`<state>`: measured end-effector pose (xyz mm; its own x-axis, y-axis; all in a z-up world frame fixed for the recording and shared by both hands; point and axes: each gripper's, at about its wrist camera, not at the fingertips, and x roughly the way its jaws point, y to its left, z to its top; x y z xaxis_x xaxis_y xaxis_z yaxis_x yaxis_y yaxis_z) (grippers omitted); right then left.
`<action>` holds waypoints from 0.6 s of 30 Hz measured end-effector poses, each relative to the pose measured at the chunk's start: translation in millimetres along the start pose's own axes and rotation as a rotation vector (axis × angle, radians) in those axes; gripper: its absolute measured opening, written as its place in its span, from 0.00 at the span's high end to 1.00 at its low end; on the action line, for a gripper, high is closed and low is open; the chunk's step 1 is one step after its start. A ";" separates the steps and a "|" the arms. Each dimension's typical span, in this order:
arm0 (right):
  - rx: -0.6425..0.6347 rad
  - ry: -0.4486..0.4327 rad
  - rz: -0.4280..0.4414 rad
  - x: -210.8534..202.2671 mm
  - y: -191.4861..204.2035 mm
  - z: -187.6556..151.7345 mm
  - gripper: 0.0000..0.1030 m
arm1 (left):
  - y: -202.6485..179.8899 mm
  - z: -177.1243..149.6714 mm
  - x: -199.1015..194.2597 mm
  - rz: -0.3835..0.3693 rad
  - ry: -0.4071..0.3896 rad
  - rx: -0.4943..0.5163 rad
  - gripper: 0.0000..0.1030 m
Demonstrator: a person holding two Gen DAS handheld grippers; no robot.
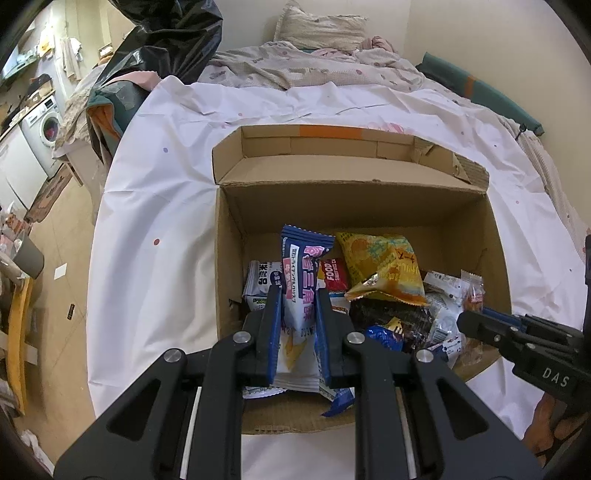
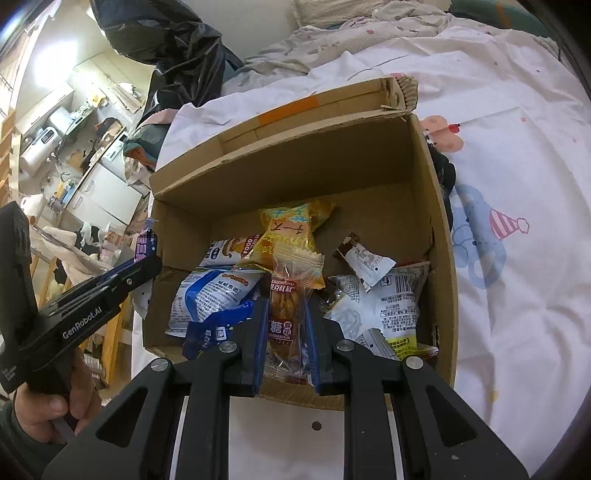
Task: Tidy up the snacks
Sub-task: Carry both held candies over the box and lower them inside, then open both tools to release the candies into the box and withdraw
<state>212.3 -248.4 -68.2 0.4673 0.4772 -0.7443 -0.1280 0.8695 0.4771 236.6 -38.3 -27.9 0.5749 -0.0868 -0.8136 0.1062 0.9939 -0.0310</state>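
Note:
An open cardboard box on the bed holds several snack packets; it also shows in the right wrist view. My left gripper is shut on a blue-and-white packet, held upright over the box's near left side. My right gripper is shut on a clear packet of brown twisted sticks, over the box's near edge. A yellow packet lies in the box's middle, also seen in the right wrist view. The right gripper appears at the right of the left view.
The box stands on a white sheet over the bed, with a crumpled quilt behind. A black plastic bag rises at the back left. The floor and a washing machine lie to the left.

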 end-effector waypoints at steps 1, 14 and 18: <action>0.003 0.002 -0.002 0.5 -0.7 0.1 0.80 | -0.5 0.3 0.5 0.000 0.001 0.001 0.85; 0.020 0.008 -0.003 1.9 -4.5 0.0 0.79 | -1.8 -1.4 -0.7 0.010 -0.006 0.001 0.85; 0.025 0.006 -0.003 1.4 -4.9 0.2 0.78 | -1.0 -2.1 -1.0 0.015 -0.005 -0.004 0.85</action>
<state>213.8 -252.0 -71.5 0.4627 0.4758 -0.7480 -0.1051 0.8673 0.4866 234.2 -39.1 -28.3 0.5804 -0.0722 -0.8111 0.0945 0.9953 -0.0209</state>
